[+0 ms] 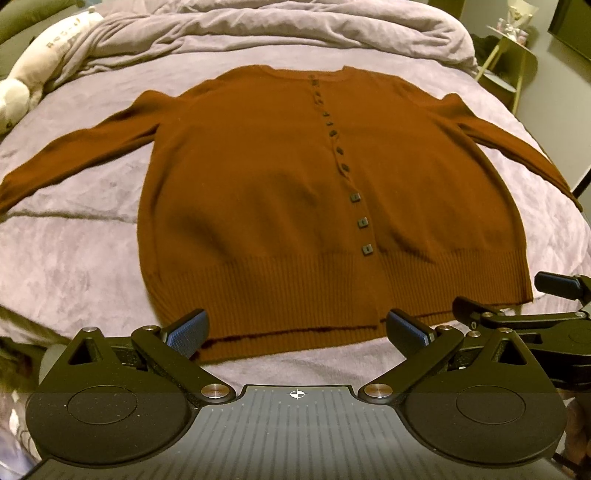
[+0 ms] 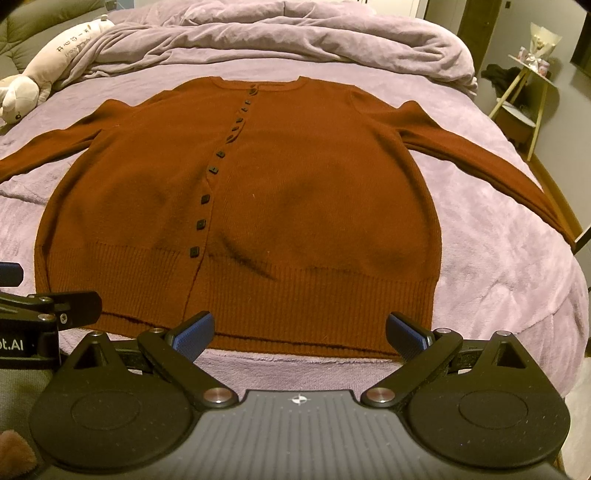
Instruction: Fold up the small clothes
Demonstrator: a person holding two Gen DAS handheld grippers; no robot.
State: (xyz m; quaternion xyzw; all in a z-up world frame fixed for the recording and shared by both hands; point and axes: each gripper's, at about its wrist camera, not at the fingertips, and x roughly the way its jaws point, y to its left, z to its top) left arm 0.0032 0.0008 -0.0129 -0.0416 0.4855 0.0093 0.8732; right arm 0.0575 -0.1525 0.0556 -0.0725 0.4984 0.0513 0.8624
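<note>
A rust-brown buttoned cardigan (image 1: 280, 199) lies flat on the lilac bed cover (image 1: 74, 258), front up, sleeves spread out to both sides, ribbed hem nearest me. It also shows in the right wrist view (image 2: 295, 192). My left gripper (image 1: 297, 332) is open and empty, hovering just over the hem at its left half. My right gripper (image 2: 301, 334) is open and empty, over the hem at its right half. The right gripper's fingers (image 1: 554, 286) show at the right edge of the left wrist view.
A bunched lilac duvet (image 2: 295, 33) lies across the far end of the bed. A white plush toy (image 2: 33, 74) lies at the far left. A small side table (image 2: 524, 103) stands off the bed's right edge.
</note>
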